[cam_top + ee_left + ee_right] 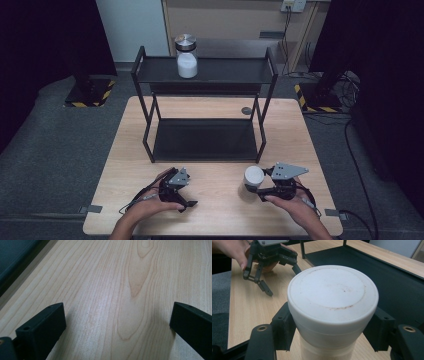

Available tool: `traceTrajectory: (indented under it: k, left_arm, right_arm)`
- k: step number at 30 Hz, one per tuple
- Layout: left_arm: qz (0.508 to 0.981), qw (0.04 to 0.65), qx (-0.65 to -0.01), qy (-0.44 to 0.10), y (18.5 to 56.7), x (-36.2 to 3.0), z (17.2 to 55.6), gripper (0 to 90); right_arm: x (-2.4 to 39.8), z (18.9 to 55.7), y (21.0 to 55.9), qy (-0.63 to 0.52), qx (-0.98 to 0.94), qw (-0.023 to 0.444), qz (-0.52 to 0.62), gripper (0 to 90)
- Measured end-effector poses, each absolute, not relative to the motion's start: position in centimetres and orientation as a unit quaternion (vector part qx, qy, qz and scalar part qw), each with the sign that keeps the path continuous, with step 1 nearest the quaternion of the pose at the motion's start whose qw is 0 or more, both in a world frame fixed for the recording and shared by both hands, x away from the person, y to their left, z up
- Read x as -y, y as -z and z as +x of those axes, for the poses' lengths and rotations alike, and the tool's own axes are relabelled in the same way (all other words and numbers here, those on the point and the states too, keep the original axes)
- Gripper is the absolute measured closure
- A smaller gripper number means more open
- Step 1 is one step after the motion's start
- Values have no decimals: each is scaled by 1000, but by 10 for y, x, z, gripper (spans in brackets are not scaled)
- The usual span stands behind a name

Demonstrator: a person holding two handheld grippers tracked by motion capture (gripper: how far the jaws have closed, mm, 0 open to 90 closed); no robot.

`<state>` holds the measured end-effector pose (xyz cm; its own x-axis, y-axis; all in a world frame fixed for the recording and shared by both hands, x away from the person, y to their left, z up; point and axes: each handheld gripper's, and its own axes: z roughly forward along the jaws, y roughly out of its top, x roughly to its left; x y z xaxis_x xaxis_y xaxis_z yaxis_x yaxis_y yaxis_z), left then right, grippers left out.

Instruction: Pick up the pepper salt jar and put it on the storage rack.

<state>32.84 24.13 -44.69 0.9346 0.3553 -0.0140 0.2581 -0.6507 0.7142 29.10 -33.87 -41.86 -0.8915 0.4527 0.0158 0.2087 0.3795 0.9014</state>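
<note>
1. The right gripper (261, 188) has its jaws closed against the sides of a white lidded jar (333, 305), just below the lid (the pads press either flank in the right gripper view). The jar stands near the table's (215, 200) near edge, right of centre, in front of the black two-tier shelf (204, 70).
2. The left gripper (176, 192) rests on the table at near left, jaws wide apart and holding nothing.
3. Judged from this, the jar is gripped and ready to lift: raise it straight up, keep it upright, and clear the shelf's front rail before moving far.
4. A glass jar with a metal lid (186, 56) already occupies the top tier; place well apart from it.
5. No brand, label or writing is readable; the white lid shows only faint brownish smudges.
</note>
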Motion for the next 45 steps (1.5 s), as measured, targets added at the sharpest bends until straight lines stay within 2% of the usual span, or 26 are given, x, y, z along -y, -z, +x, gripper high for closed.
traceTrajectory:
  k: [22, 45]
  left_arm:
    - [907, 381, -168, -64, 446, -241, 329, 0]
    - [907, 380, -168, -64, 446, -241, 329, 0]
  right_arm:
    - [347, 288, 406, -540, -803, 127, 219, 355]
    - [350, 314, 320, -623, -737, 158, 207, 354]
